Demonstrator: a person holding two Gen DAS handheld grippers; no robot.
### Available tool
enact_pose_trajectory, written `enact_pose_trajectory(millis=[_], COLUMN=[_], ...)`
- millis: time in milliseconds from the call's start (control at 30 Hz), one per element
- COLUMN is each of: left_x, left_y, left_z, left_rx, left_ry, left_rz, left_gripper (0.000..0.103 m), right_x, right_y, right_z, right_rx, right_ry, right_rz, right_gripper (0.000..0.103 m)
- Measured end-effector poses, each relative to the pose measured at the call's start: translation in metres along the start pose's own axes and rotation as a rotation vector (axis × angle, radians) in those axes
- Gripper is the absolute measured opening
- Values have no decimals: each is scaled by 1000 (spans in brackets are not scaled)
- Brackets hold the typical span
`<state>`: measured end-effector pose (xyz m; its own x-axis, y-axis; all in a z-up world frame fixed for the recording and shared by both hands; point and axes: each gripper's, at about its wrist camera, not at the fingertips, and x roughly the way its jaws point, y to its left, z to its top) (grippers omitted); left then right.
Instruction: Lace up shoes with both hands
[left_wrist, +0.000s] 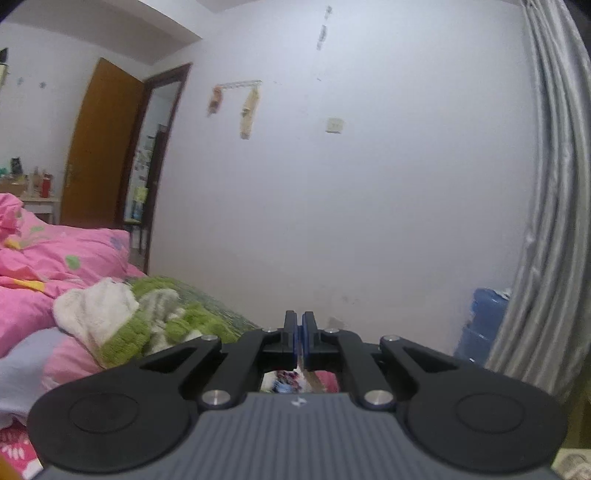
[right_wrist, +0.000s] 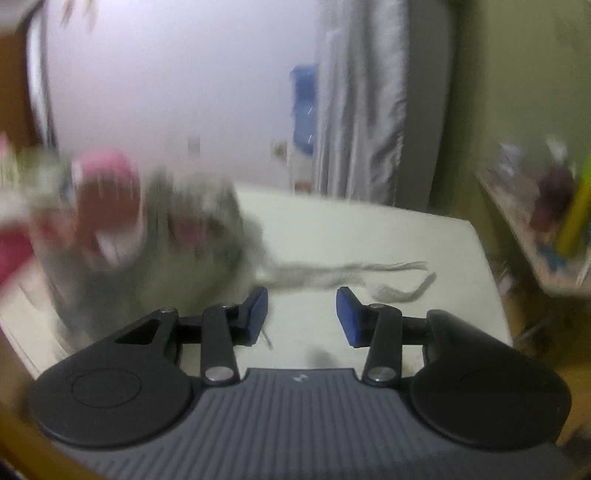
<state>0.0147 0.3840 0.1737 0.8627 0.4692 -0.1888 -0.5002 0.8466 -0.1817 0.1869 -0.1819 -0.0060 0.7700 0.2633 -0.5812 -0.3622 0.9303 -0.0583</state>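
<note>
In the right wrist view a blurred grey shoe (right_wrist: 173, 236) with a pink and red lining lies on a white table (right_wrist: 369, 236), left of and just beyond my right gripper (right_wrist: 302, 314). That gripper is open and empty, low over the table. A grey lace (right_wrist: 354, 271) trails from the shoe to the right, just past the fingertips. In the left wrist view my left gripper (left_wrist: 299, 332) is shut, its blue pads together, raised and pointing at a bare wall. Whether anything is pinched between the pads cannot be told. The shoe does not show in that view.
A bed with pink bedding (left_wrist: 55, 251) and a green and white towel (left_wrist: 147, 321) lies left. Grey curtains (left_wrist: 546, 221) hang right, with blue containers (left_wrist: 484, 325) beside them. A brown door (left_wrist: 99, 147) stands open. A cluttered shelf (right_wrist: 546, 221) sits right of the table.
</note>
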Motion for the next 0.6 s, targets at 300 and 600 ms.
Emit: enact_pose_trajectory(millis=[300,600], left_x=[-12,-3], left_y=[-29,-42], left_z=[-10,-22], left_rx=[47,54], left_ry=[-8,18], left_rz=[-96,-174], left_gripper=[3,3], right_x=[39,33], right_y=[35,36], right_z=[0,9], right_rx=[-135,-60], right_ry=[66,27], right_rz=[-10,-117], right_gripper=[26,1])
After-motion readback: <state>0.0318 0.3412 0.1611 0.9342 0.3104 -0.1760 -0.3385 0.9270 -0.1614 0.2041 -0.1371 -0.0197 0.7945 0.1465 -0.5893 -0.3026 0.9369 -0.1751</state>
